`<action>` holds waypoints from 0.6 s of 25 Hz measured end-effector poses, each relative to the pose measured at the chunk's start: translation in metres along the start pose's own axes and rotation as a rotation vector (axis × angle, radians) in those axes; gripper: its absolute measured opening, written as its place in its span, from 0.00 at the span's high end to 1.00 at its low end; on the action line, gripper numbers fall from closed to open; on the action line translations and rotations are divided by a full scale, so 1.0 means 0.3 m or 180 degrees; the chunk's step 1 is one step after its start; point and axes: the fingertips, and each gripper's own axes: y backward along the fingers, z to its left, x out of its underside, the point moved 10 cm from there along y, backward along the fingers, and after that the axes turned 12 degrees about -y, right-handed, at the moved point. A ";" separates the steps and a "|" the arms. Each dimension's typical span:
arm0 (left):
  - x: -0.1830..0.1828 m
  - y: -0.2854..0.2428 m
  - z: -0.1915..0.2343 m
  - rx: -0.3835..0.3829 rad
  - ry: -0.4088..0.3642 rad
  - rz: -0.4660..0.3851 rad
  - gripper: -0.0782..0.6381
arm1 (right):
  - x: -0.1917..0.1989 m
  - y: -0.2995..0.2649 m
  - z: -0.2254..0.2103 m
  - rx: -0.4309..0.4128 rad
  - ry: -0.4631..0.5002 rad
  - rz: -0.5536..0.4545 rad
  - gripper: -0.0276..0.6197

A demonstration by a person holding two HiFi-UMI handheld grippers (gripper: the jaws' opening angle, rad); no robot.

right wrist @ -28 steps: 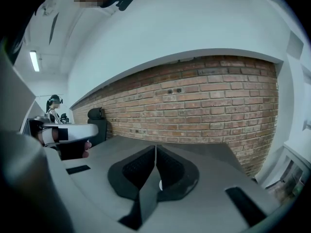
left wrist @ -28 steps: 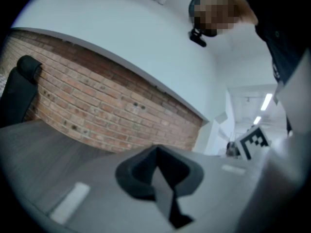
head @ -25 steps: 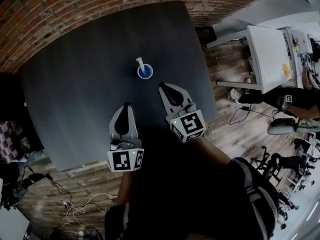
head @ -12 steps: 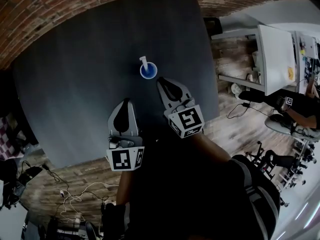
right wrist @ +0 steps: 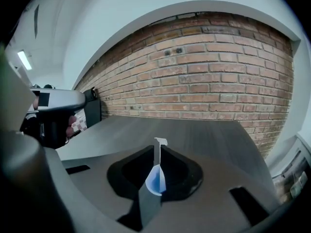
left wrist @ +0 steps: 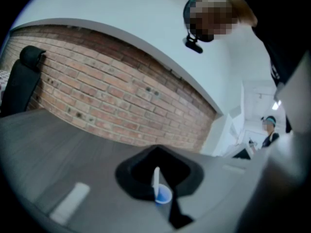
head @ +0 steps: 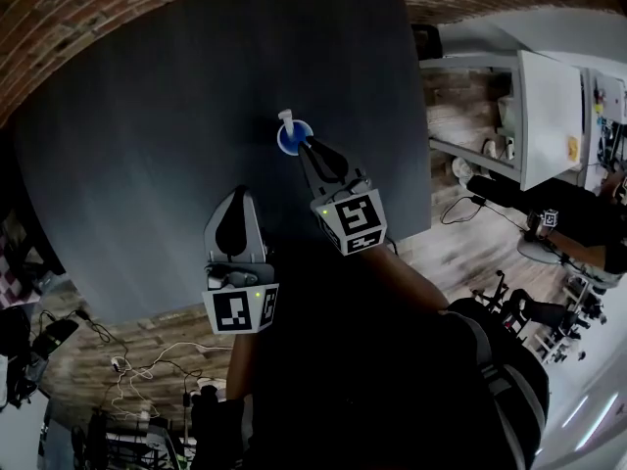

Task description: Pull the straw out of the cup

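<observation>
A small blue cup (head: pixel 292 138) stands upright on the dark table (head: pixel 147 145), with a white straw (head: pixel 286 120) sticking up out of it. My right gripper (head: pixel 311 151) reaches forward, its jaws together and its tip at the cup's near right rim, holding nothing. In the right gripper view the cup (right wrist: pixel 155 181) and straw (right wrist: pixel 157 154) sit close, straight ahead between the jaws. My left gripper (head: pixel 236 204) hangs back to the left, jaws together and empty. The cup (left wrist: pixel 163 196) and straw (left wrist: pixel 156 175) look farther off in the left gripper view.
A red brick wall (head: pixel 59 8) runs behind the table's far edge. Right of the table are wooden floor (head: pixel 460 233), white desks (head: pixel 549 116) and office chairs. Cables (head: pixel 147 365) lie on the floor near the table's front edge.
My right gripper has moved forward from well short of the cup to its near rim. The left gripper has hardly moved. The cup and straw stay put.
</observation>
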 end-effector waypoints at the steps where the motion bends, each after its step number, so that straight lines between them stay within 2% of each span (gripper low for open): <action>1: 0.003 -0.006 0.003 -0.0004 0.0005 0.0008 0.88 | 0.003 -0.014 -0.005 0.0011 0.0006 0.0032 0.94; 15: 0.029 -0.033 0.040 -0.0125 0.0049 0.0063 0.88 | 0.041 -0.135 -0.050 0.0029 0.0033 0.0344 0.88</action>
